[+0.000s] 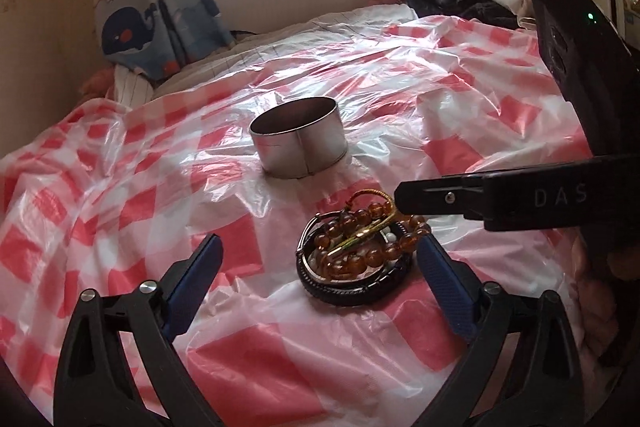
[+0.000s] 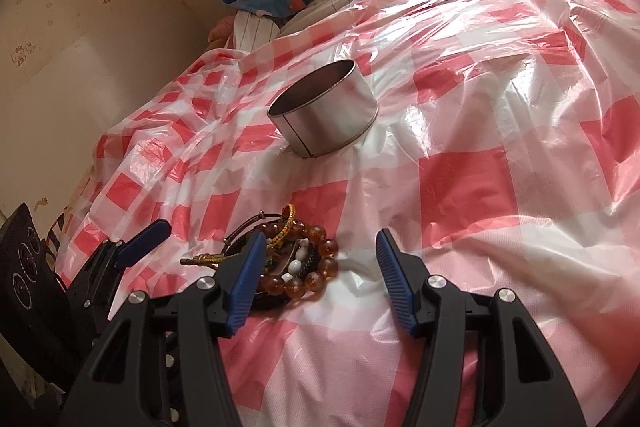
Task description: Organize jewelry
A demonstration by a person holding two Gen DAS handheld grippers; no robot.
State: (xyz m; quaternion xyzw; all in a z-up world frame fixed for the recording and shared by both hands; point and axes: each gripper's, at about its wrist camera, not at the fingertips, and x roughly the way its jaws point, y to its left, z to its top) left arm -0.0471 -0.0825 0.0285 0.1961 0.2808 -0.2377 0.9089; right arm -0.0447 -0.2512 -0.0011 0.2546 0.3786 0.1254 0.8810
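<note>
A bed draped in a crinkled red-and-white checked plastic sheet point(image 1: 460, 87) is carrying everything here. Toward the left, the left gripper point(image 1: 320, 259) is hovering low over the sheet with its blue-padded fingers point(image 1: 196, 267) standing wide apart and pressing on nothing; in the right wrist view it is showing at the left edge point(image 2: 132, 247). Behind it, near the middle of the bed, a round open-topped silver metal tin point(image 1: 300, 143) is standing upright on the sheet, well apart from both grippers; its inside is too dark to read. Nearer the front edge of the bed, a small heap of jewelry point(image 1: 356, 259) is lying on the sheet: amber bead bracelets, dark cord bands, a few white beads and a yellow-gold braided cord. It is sitting just inside the left gripper's right finger, and whether it is touching that finger I cannot tell. From the right, the right gripper point(image 2: 320, 271) is reaching in with its jaws partly apart and empty, its left finger point(image 2: 244, 279) overlapping the heap in its own view.
</note>
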